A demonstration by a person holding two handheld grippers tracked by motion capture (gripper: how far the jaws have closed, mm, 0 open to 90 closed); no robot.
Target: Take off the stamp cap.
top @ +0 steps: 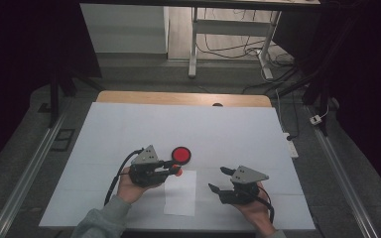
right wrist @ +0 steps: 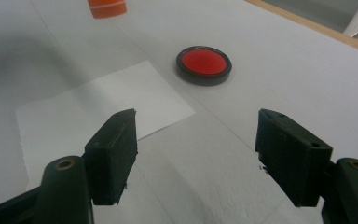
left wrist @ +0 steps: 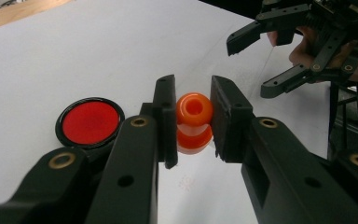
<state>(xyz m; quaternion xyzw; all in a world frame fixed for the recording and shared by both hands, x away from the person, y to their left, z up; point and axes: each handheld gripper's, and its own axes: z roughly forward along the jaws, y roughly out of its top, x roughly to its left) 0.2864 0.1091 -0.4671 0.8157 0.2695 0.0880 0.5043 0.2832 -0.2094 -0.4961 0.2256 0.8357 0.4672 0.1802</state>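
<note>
Clearly the left gripper (left wrist: 193,123) is clamped on a small orange stamp (left wrist: 194,122), a waisted plastic piece with a rounded knob at the top, squeezed at its sides between the two black pads. In the high view that stamp (top: 177,171) hangs just above the near-left corner region of a white sheet of paper (top: 181,198), with the round red ink pad (top: 181,155) in its black rim lying on the white table cover (top: 129,124) just beyond it. The right gripper (top: 217,179) sits off to the paper's right with its jaws spread wide and nothing between them; in its own view the pads frame bare table, with the paper (right wrist: 88,116) and ink pad (right wrist: 203,64) ahead. The work in hand looks like inking or stamping, though which face of the stamp points down I cannot tell for sure. To do it well, I would keep the grip firm and square so the stamp does not twist between the pads, bring it down straight rather than at a slant, and press evenly so the whole face meets the surface. The empty gripper could usefully pin an edge of the sheet, since loose paper may slide or lift with the stamp. A smudge from sideways drag is the main risk.
</note>
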